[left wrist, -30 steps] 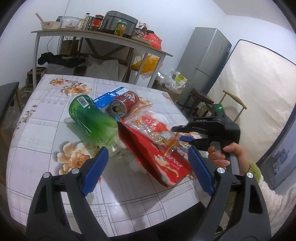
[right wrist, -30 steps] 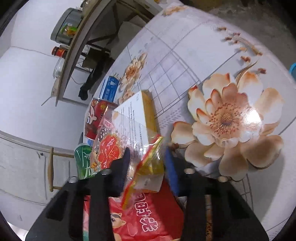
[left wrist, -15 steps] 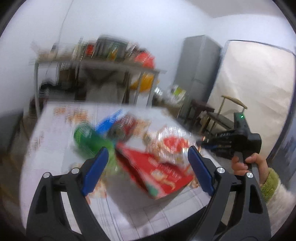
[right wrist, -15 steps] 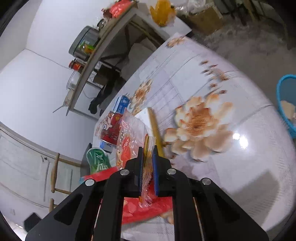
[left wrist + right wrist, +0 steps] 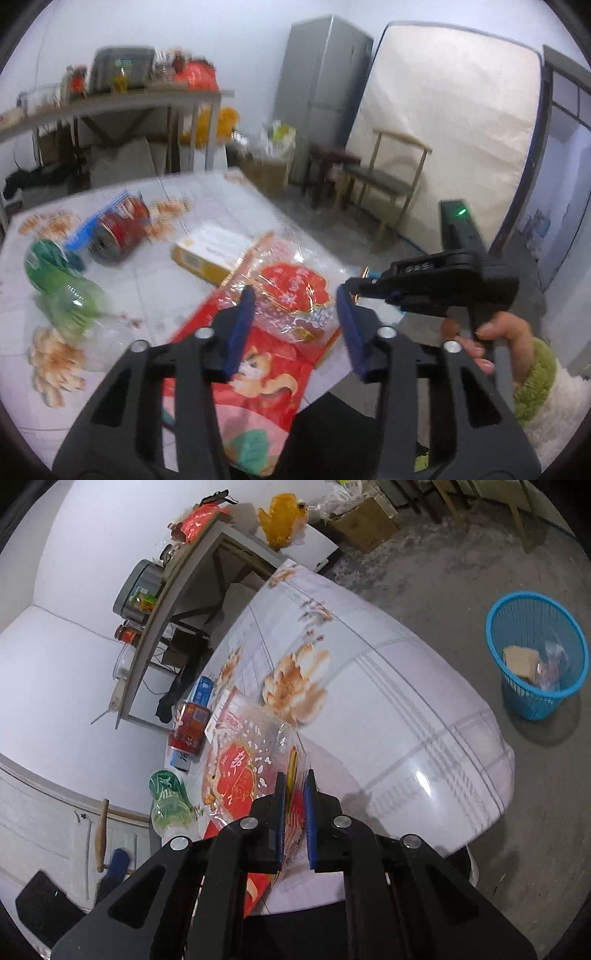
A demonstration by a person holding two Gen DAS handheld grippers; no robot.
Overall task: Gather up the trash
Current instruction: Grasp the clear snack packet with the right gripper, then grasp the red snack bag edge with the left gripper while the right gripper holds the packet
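Not much lettering here reads cleanly. The clear plastic wrapper (image 5: 236, 771) carries a red and gold emblem with large Chinese characters, but I cannot make them out for certain. The red can (image 5: 189, 726) to its left has white print, too blurred to read. The yellow box (image 5: 210, 254), farther back on the table, shows lines of small print on its white face, illegible. The green bottle (image 5: 55, 277) wears a white barcode patch, its digits unreadable.

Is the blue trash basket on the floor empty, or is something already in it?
Not empty. The blue basket stands upright on the floor and holds a brown cardboard piece and a clear plastic wrapper.
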